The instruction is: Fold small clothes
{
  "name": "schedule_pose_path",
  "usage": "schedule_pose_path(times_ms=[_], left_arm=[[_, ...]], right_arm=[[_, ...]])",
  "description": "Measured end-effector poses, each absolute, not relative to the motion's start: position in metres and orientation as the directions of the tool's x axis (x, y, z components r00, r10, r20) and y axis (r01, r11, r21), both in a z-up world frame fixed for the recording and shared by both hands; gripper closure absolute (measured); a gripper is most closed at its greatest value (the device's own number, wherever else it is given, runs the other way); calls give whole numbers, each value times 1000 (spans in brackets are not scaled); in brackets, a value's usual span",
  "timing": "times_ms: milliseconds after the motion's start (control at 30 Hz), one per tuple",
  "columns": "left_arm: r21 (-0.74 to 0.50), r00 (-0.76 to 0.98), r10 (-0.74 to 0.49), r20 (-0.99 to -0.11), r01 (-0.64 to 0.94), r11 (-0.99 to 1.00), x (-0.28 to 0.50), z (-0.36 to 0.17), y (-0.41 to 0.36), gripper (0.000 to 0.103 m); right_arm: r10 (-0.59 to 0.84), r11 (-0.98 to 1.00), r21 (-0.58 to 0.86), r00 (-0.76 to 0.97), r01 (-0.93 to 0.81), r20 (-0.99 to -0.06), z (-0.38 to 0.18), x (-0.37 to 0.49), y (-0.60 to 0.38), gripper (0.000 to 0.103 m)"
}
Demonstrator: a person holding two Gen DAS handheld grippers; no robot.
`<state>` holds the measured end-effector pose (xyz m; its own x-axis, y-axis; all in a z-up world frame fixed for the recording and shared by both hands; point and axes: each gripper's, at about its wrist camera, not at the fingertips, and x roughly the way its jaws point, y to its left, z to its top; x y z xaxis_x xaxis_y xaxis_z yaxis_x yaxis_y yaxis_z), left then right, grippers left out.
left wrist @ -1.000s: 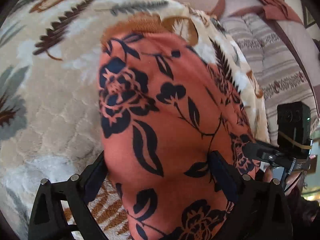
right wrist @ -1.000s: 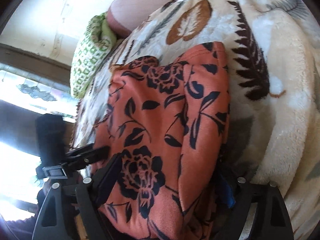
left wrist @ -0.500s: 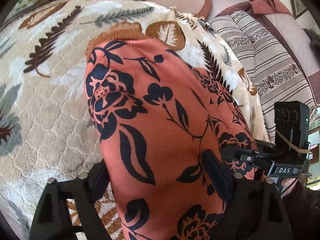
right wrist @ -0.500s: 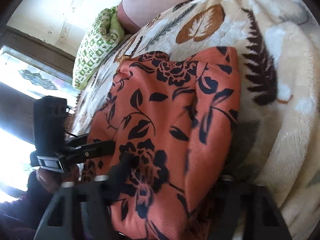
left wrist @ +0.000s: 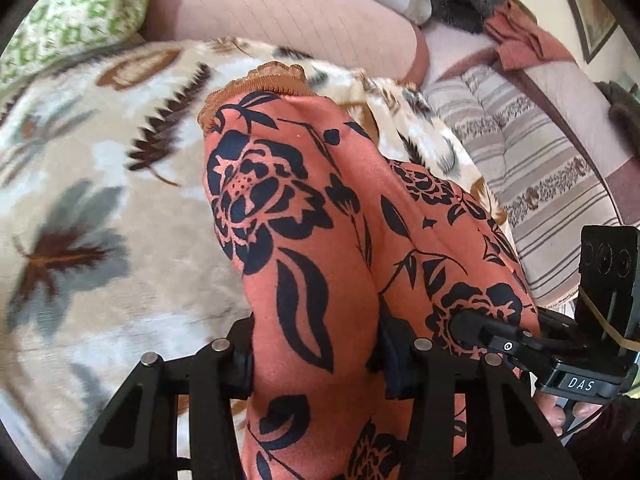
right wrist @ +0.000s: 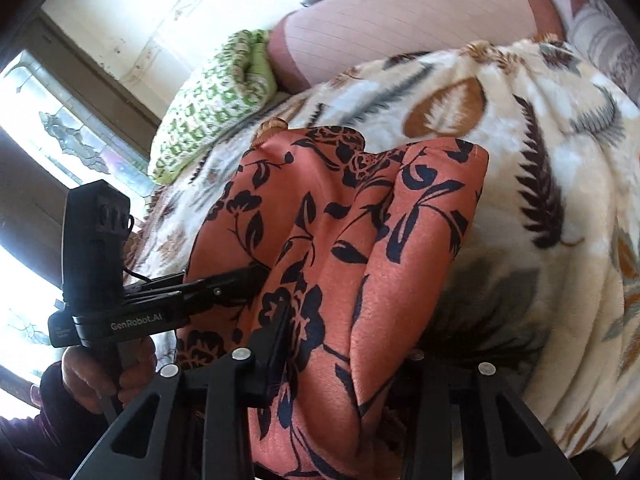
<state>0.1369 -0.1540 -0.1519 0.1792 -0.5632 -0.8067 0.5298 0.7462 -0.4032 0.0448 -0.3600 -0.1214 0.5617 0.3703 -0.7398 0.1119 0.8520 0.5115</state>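
An orange garment (left wrist: 320, 184) with a dark floral print and a lace hem (left wrist: 260, 76) lies on a leaf-patterned fleece blanket (left wrist: 100, 200). Its near edge is drawn up into ridges. In the left wrist view my left gripper (left wrist: 316, 344) has its jaws closing, and a bunched fold of the garment is pinched between the pads. In the right wrist view the garment (right wrist: 360, 208) is likewise gathered in my right gripper (right wrist: 348, 340), whose jaws are closing on the right-hand fold. Each gripper shows in the other's view, biting the same near edge: right gripper (left wrist: 472, 324), left gripper (right wrist: 248, 276).
A green patterned pillow (right wrist: 216, 104) and a pink sofa cushion (left wrist: 280, 8) lie beyond the blanket (right wrist: 540, 120). A striped sofa cover (left wrist: 540, 168) runs along the right. A bright window (right wrist: 40, 140) is at the left. A person's hand (right wrist: 100, 376) holds the left gripper's handle.
Both grippers' jaws have narrowed onto the garment's near edge and risen, pulling the flat cloth up into ridges. Both views have tipped up, showing more of the sofa back.
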Motion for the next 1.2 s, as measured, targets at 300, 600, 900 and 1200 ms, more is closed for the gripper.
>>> schedule_pose_path(times_ms=[300,600,900,1200], left_arm=[[-338,333,-511,-793,458,822,160,-115,-81,54],[-310,403,-452,-796,370,876,191,-112,-21,54],[-302,392,-417,-820,323,897,215,-133,6,54],[-291,332,-386,-861,300,908,225,-171,3,54]], right_arm=[[397,866,500,604,3,-691,-92,84,-295,65],[438,863,501,599,-71,-670,-87,138,-230,65],[449,863,499,570,-77,-688,-106,171,-201,65],[465,850,526,504,-23,-728,-151,186,-201,65]])
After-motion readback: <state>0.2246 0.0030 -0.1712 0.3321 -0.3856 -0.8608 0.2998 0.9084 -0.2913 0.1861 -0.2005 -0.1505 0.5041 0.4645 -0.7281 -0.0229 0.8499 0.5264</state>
